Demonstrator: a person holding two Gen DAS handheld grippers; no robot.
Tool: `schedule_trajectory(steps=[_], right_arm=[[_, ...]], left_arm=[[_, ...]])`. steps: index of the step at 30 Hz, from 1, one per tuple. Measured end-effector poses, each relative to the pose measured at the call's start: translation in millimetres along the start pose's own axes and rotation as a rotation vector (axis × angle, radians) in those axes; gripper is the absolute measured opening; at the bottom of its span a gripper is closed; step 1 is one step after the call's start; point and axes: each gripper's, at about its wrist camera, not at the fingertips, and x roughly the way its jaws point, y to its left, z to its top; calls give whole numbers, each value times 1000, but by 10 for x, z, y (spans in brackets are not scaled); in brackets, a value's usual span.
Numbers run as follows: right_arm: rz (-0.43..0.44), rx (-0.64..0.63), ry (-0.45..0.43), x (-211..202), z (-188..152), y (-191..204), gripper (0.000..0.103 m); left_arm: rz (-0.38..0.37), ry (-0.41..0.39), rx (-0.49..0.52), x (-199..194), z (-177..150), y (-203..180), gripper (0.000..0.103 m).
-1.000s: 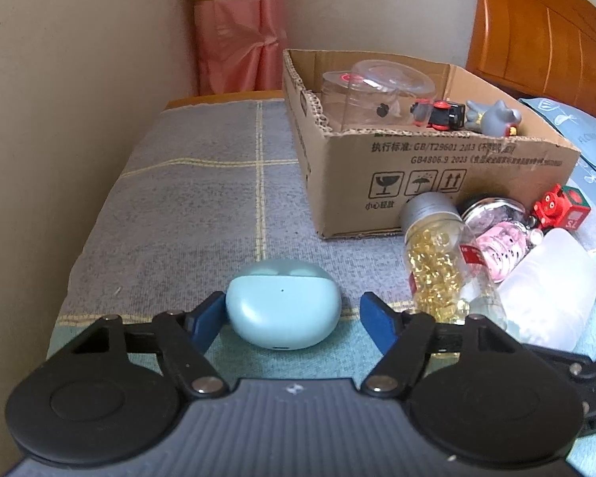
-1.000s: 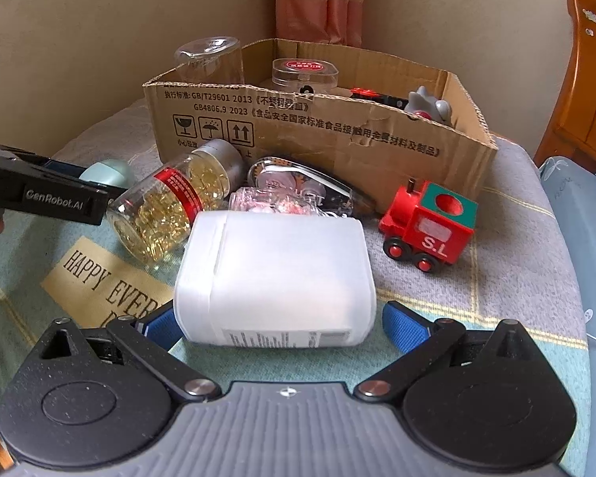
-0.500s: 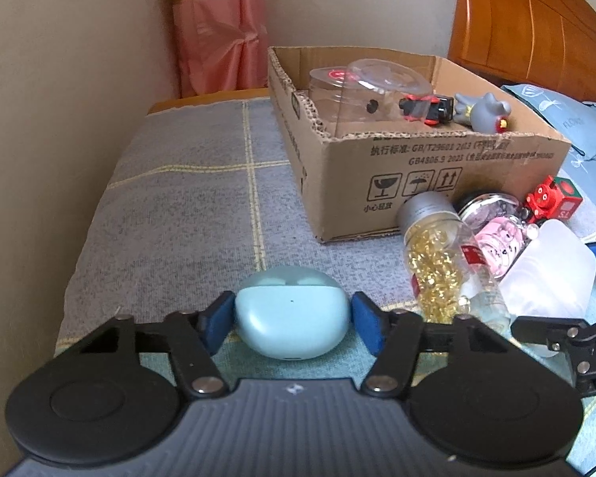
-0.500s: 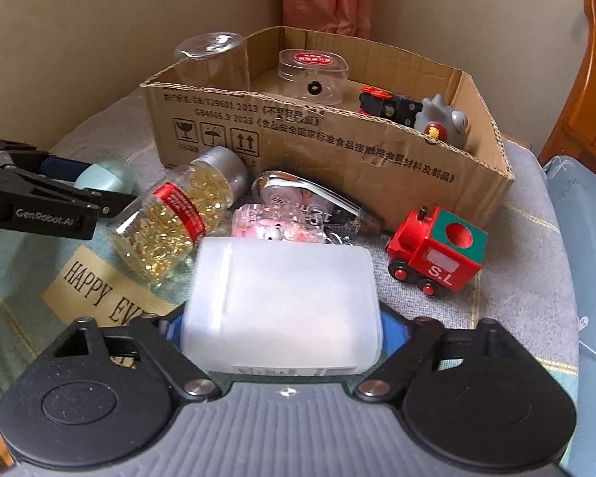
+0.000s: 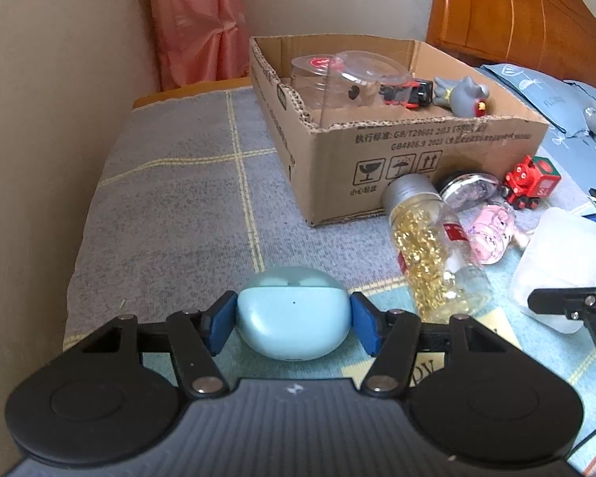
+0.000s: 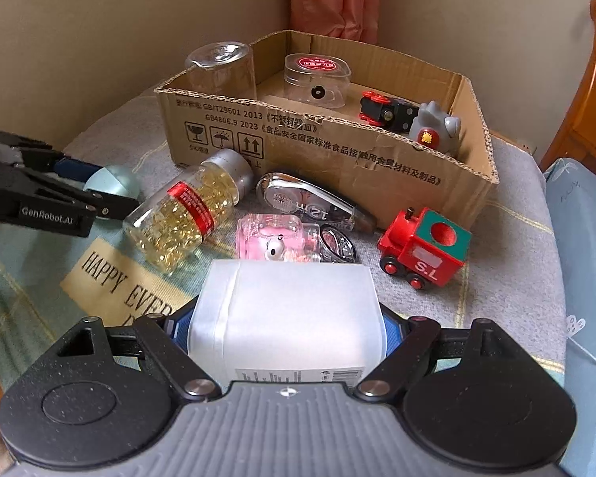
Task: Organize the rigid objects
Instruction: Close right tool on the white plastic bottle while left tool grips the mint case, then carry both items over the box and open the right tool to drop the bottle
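Observation:
A pale blue earbud case (image 5: pixel 290 298) lies on the cloth with my left gripper (image 5: pixel 293 320) shut on it, a blue pad against each side. The right wrist view shows that left gripper (image 6: pixel 99 187) and the earbud case (image 6: pixel 113 183) at the far left. My right gripper (image 6: pixel 286 328) is shut on a white plastic bottle (image 6: pixel 286 302) lying on its side. Between them lie a bottle of yellow capsules (image 6: pixel 186 214), a pink keychain (image 6: pixel 274 238), a correction tape (image 6: pixel 306 198) and a red toy train (image 6: pixel 421 242).
An open cardboard box (image 6: pixel 337 151) stands behind the loose items. It holds an upturned glass (image 6: pixel 222 67), a clear tub with a red lid (image 6: pixel 318 75), a black and red toy and a grey figure (image 6: pixel 435 127). A wall runs along the left, a wooden headboard (image 5: pixel 516 12) at the right.
Both pairs of jaws have closed: the left onto the earbud case, the right onto the white bottle, which now sits deeper between the fingers.

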Motion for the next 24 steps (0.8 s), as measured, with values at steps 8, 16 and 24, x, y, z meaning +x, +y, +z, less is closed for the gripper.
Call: schedule_trajectory(steps=[8,16,24], right_arm=[[15,-8,-11,-213,11,-74,87],[31,-14,-43,-414,75,-145,87],[29,-45,-112,-612,254,-175,87]], left_arm=[[-28,-12,21,-262,74,-30,60],[-43,-39,74,-506,213,-143,60],[-72,-78,106,-678,395,-254,60]])
